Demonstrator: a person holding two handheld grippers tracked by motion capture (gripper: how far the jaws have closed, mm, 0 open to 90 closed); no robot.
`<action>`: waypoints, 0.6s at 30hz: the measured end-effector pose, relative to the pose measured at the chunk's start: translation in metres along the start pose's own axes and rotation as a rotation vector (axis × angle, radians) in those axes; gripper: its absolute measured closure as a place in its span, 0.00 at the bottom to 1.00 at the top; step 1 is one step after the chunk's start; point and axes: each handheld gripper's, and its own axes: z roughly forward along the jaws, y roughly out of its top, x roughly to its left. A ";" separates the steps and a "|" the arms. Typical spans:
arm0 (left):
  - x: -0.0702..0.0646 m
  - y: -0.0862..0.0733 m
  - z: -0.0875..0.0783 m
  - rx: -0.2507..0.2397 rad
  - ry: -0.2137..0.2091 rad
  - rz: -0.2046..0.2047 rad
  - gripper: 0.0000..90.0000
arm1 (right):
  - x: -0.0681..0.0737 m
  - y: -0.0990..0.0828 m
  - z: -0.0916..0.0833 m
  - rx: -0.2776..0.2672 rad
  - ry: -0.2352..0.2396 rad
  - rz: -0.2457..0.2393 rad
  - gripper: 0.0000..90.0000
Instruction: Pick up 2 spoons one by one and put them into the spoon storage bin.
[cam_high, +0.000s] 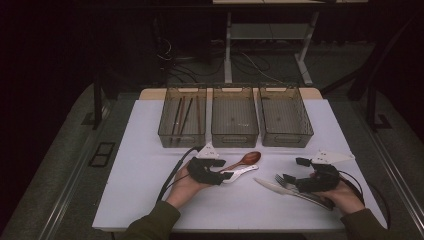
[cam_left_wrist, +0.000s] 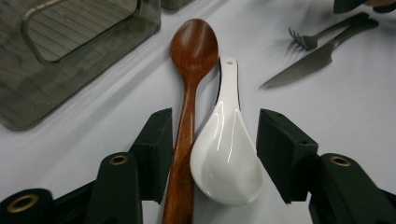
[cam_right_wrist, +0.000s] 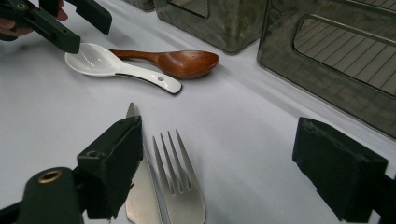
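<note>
Left tongs (cam_left_wrist: 212, 140): released, jaws straddling wooden spoon (cam_left_wrist: 189, 93) handle and white ceramic spoon (cam_left_wrist: 226, 158) bowl, pads clear of ceramic; left pad looks just beside wood, contact uncertain. Spoons lie side by side, touching, on desk (cam_high: 150, 200) in front of middle bin (cam_high: 235, 117). Ceramic likely glossy, slippery, brittle; better taken across narrow handle. Wood light, stiff, grippy.

Right tongs (cam_right_wrist: 217, 168): released over fork (cam_right_wrist: 180, 191) and knife (cam_right_wrist: 142, 196), no contact visible.

Dim room (lit table), soft shadows
</note>
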 end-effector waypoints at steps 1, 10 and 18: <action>0.000 0.000 0.000 0.009 0.000 0.004 0.51 | 0.000 0.000 0.000 -0.001 0.001 -0.001 0.18; -0.003 -0.003 0.005 0.028 0.006 0.002 0.56 | 0.001 0.000 0.000 0.001 0.000 -0.002 0.18; -0.005 -0.004 0.007 0.054 0.006 0.025 0.58 | 0.001 0.000 0.000 0.001 0.000 -0.001 0.18</action>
